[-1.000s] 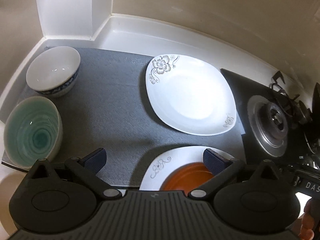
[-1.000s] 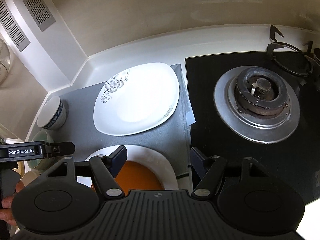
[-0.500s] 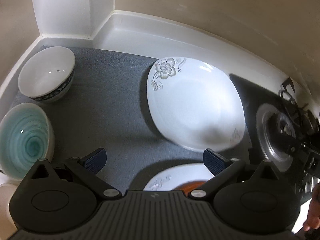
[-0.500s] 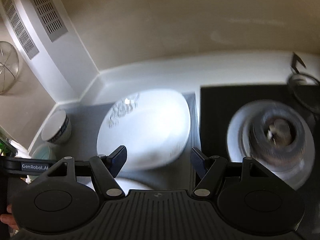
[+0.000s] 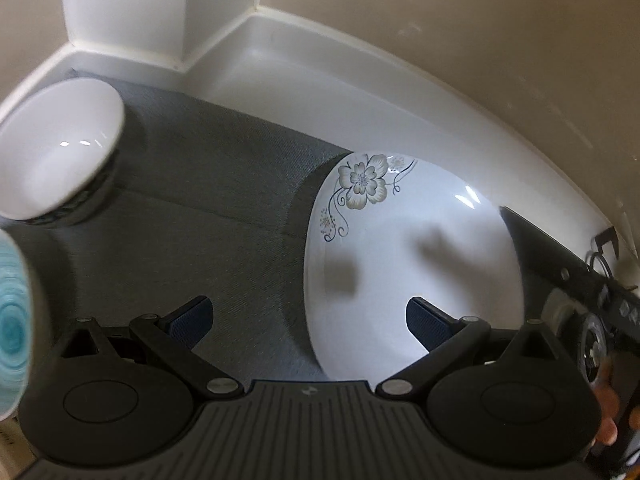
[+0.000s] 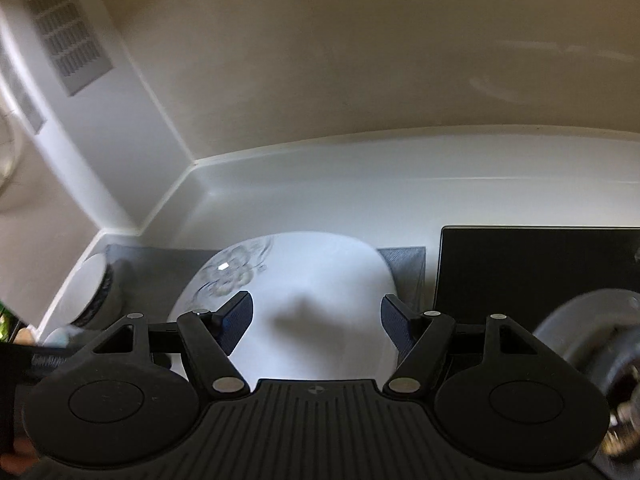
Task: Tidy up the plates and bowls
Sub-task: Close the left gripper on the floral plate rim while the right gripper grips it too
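Note:
A large white plate [image 5: 416,264] with a grey flower print lies on the grey mat [image 5: 208,216]. My left gripper [image 5: 308,318] hangs open over the plate's left edge, one finger above the mat, the other above the plate, nothing between them. My right gripper [image 6: 316,320] is open too, spread above the same plate [image 6: 312,300], which looks blurred here. A white bowl [image 5: 56,152] with a dark patterned outside stands at the mat's far left. A teal glazed bowl [image 5: 12,320] is cut off by the left edge.
A black gas hob [image 6: 536,272] with a steel burner ring [image 6: 592,336] lies right of the mat. White counter upstand [image 5: 360,92] and beige wall close the back. A white pillar [image 5: 120,4] fills the back left corner. A hand [image 5: 612,420] holds the other gripper at lower right.
Both grippers have moved forward toward the back wall and lower over the floral plate. The nearer plate holding an orange dish has slipped out of view beneath them. The jaws' spread is unchanged.

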`<control>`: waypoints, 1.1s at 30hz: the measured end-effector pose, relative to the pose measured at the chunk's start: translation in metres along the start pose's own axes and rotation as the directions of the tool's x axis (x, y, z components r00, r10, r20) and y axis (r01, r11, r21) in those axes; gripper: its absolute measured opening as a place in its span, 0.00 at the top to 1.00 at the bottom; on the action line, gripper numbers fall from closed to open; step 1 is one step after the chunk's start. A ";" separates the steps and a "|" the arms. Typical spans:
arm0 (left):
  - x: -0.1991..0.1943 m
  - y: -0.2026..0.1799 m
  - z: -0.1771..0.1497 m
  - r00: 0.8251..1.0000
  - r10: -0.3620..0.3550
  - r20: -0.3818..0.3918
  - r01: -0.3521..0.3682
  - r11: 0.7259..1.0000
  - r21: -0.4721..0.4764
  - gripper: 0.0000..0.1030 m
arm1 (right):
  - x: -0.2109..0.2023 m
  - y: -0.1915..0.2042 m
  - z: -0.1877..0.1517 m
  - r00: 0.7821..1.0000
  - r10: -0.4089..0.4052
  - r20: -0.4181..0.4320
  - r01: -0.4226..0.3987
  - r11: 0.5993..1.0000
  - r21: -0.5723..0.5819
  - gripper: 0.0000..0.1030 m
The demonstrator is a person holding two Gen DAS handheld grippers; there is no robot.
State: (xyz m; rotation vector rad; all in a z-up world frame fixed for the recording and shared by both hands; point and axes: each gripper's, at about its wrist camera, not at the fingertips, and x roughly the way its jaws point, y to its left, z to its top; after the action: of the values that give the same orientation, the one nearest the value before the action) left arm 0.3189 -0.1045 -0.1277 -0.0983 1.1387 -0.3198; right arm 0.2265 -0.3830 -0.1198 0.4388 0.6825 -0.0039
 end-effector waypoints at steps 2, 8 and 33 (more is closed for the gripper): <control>0.009 0.001 0.003 1.000 -0.007 -0.016 0.007 1.000 -0.012 0.00 | 0.014 -0.007 0.003 1.000 -0.006 -0.006 0.006 1.000 0.018 0.29; 0.027 0.005 0.010 0.999 -0.036 -0.032 0.034 0.997 -0.064 0.00 | 0.039 -0.022 0.008 1.000 0.005 -0.018 -0.004 1.000 0.031 0.29; 0.028 -0.012 0.022 0.999 0.034 0.007 -0.034 0.999 0.014 0.62 | 0.052 -0.006 -0.016 0.983 -0.062 -0.172 0.074 0.995 0.061 0.61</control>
State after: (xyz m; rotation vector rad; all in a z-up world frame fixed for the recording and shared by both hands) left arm 0.3466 -0.1260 -0.1401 -0.0679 1.1297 -0.2969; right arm 0.2564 -0.3751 -0.1650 0.4840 0.8672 -0.0547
